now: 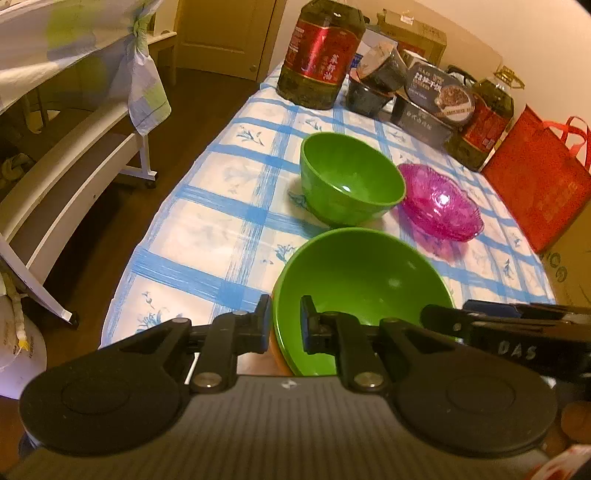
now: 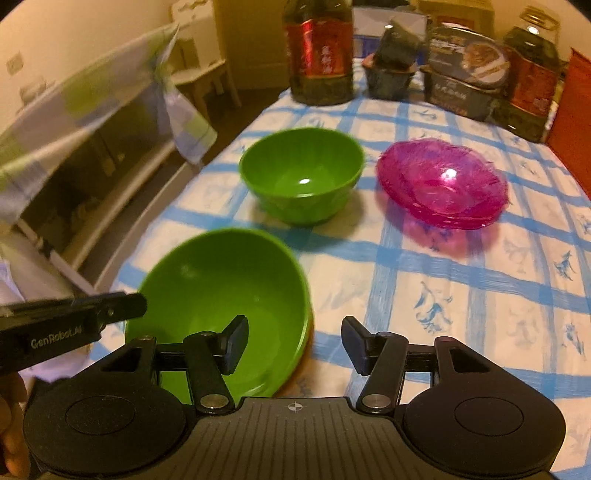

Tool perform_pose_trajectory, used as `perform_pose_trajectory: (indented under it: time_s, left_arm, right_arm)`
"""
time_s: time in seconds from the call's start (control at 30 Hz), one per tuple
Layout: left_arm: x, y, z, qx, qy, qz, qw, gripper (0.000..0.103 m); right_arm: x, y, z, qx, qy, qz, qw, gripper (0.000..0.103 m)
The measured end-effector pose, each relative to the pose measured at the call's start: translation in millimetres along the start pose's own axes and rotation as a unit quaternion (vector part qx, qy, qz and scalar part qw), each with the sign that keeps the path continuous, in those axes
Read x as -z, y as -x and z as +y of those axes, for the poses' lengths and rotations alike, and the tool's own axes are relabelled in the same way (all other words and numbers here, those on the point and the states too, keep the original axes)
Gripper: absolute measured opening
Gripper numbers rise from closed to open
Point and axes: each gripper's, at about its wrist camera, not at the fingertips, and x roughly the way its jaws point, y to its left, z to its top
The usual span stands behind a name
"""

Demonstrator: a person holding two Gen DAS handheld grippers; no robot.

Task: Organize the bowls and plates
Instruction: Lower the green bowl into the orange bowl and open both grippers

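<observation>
Left gripper (image 1: 283,323) jaws clamped on the near green bowl (image 1: 364,291) rim, right gripper (image 2: 294,341) jaws apart; looks light, stiff plastic, so rim's the spot.

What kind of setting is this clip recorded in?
Most likely a home dining or living room: a table with a blue-checked tablecloth, large cooking oil bottles and boxed food at its far end, plastic bowls, and a wooden door behind.
</observation>
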Motion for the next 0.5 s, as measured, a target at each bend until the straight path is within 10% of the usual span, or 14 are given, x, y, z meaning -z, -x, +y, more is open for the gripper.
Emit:
perform_pose_trajectory:
  time_s: [0.5]
  left_arm:
    - [9.8, 24.4, -9.1, 0.006, -0.002, 0.012, 0.9999, 0.038]
  right_arm:
    - [24.6, 36.6, -31.5, 0.000, -0.070, 0.012, 0.997, 0.057]
